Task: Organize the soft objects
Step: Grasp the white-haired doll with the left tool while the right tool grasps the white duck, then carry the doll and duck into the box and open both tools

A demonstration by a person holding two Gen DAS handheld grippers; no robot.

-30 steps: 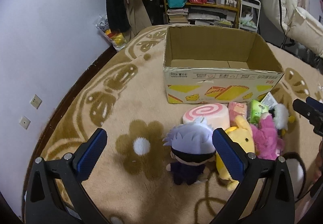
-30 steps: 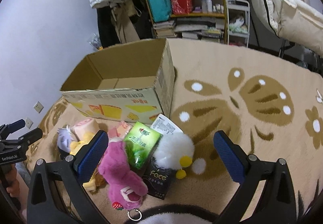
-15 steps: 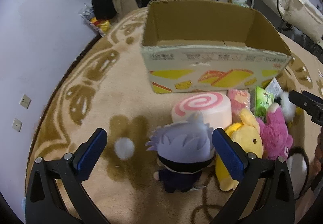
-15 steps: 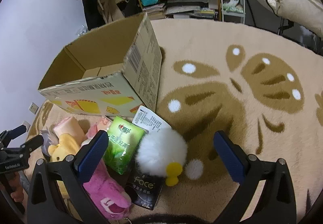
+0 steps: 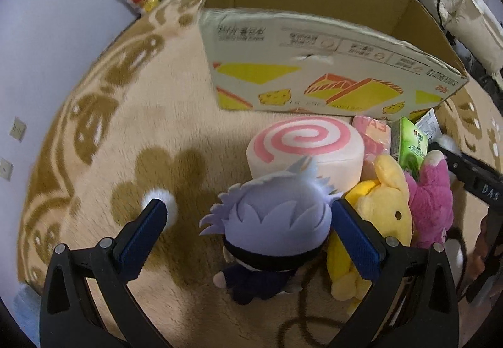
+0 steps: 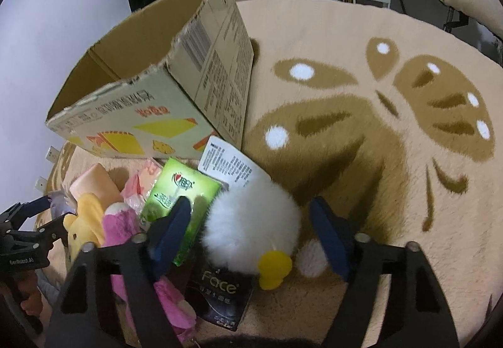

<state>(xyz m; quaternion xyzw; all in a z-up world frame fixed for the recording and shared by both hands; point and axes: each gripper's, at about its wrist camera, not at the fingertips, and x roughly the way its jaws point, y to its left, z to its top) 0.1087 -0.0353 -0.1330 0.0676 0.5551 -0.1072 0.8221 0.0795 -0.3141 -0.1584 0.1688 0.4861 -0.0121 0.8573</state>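
Jaws of the right gripper (image 6: 251, 233) are closing around a fluffy white duck plush with a yellow beak (image 6: 251, 231), not visibly pressing it yet. The left gripper (image 5: 248, 235) gapes wide around a lavender-haired doll in dark clothes (image 5: 270, 231), holding nothing. Both toys lie on the beige patterned rug (image 6: 361, 34) in front of the open cardboard box printed with yellow shapes (image 5: 314, 78).

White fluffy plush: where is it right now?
Right wrist view, low centre: the white fluffy plush sits between the right gripper's closing jaws, beside the green tissue pack.
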